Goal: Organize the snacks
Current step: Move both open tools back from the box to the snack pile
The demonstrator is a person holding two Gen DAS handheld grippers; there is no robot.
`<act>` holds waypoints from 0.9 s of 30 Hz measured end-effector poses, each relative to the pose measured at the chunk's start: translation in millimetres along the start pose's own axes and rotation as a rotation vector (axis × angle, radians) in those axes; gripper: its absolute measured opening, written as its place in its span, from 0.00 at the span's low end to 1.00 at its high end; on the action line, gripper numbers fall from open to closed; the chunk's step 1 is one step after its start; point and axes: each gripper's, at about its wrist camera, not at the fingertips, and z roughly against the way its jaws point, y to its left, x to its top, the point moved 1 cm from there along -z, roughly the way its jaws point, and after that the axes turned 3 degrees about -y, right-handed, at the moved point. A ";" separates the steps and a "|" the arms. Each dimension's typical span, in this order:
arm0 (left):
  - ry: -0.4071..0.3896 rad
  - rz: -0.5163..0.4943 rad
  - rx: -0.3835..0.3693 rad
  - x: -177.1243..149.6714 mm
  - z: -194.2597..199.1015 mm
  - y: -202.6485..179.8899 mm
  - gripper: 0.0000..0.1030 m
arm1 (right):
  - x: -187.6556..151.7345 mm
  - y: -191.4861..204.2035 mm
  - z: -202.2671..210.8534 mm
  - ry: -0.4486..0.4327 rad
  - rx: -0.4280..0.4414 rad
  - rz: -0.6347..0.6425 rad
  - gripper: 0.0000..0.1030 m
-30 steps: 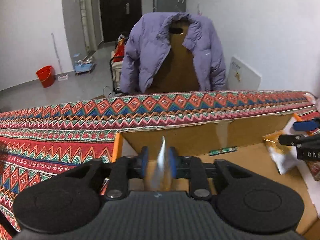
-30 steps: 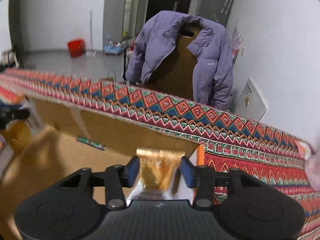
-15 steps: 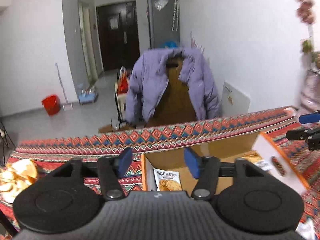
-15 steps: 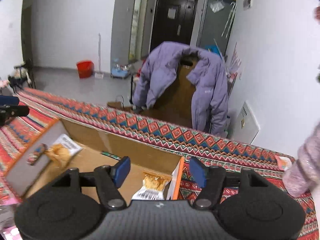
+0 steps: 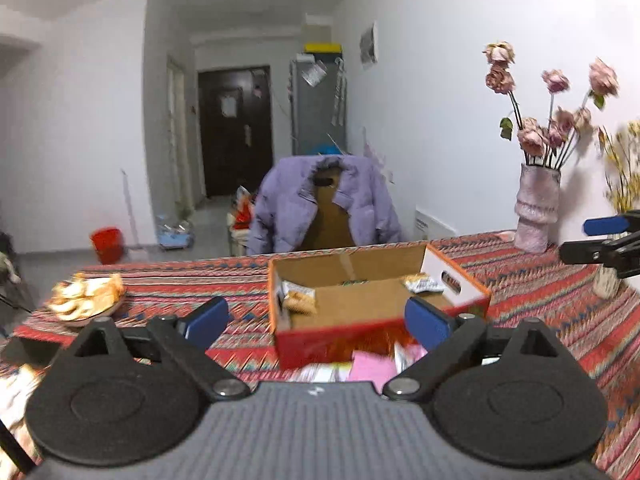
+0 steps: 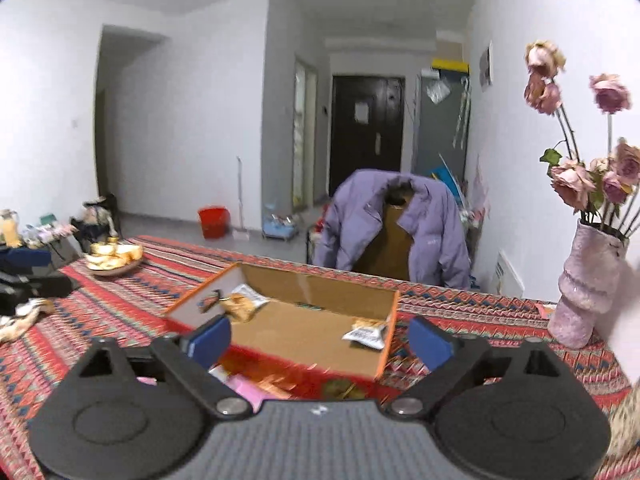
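An open cardboard box [image 5: 352,270] with orange-red outer walls sits on the patterned tablecloth [image 5: 540,280]. Inside lie two snack packets, one at the left end [image 5: 298,300] and one at the right end [image 5: 422,282]. The right wrist view shows the same box [image 6: 312,284] and packets [image 6: 244,304] [image 6: 366,332]. Loose packets, one pink [image 5: 372,364], lie in front of the box. My left gripper [image 5: 316,320] and right gripper [image 6: 320,340] hover back from the box. Both sets of jaws are opening wide, with nothing gripped between them.
A pale vase of dried roses [image 5: 536,216] stands at the table's right, near the wall. A plate of bread-like pieces [image 5: 86,294] sits at the far left. Behind the table is a chair draped with a purple jacket [image 5: 324,208].
Both grippers let go of their snack packets inside the box, then pulled back and upward. Their jaws spread from nearly closed to wide.
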 end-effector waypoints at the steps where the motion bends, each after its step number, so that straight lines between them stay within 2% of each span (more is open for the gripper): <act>1: -0.007 0.000 0.020 -9.1 13.0 -3.9 0.95 | -9.8 7.1 9.9 -0.011 -0.007 0.010 0.96; 4: -0.021 0.011 0.076 -36.7 48.7 -16.2 0.97 | -42.6 27.7 37.8 -0.026 -0.034 0.030 0.97; 7: -0.018 0.012 0.105 -63.6 72.7 -25.0 0.98 | -77.1 37.5 58.3 -0.005 -0.019 -0.019 1.00; 13: 0.094 0.010 0.107 -107.8 85.5 -34.7 0.98 | -128.6 49.0 81.7 0.051 -0.017 -0.073 1.00; 22: 0.133 0.042 0.106 -117.9 77.5 -28.1 0.98 | -141.5 55.4 83.3 0.072 -0.030 -0.070 1.00; 27: 0.155 0.052 0.097 -117.1 61.2 -27.8 0.98 | -143.1 48.3 68.7 0.093 -0.042 -0.096 1.00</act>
